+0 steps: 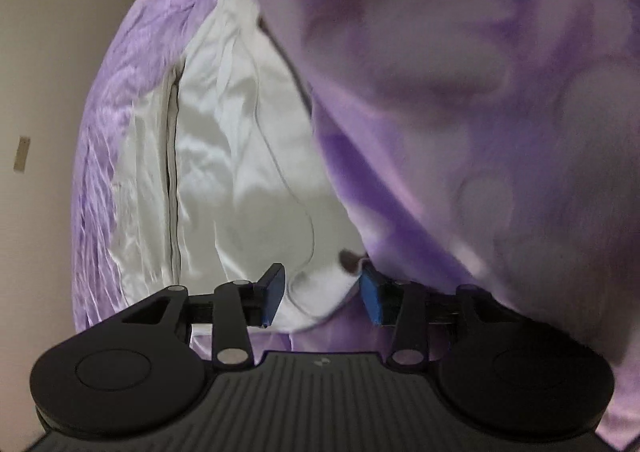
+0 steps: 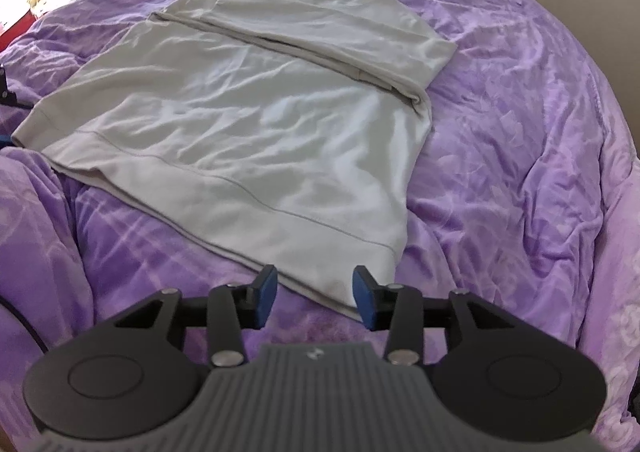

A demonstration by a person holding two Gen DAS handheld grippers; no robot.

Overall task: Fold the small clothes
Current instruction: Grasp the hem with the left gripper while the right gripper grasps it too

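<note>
Cream sweatshirt [image 2: 256,124] flat on the purple blanket [image 2: 520,132]; left gripper [image 1: 322,294] and right gripper [image 2: 314,292] both spread, straddling its hem, nothing pinched.

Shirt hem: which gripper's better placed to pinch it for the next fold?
Probably right. The right gripper stands open, straddling the hem corner of the shirt in a sharp view. The left gripper, also open, has a corner between its pads, but the blanket crowds its blurred view.
</note>
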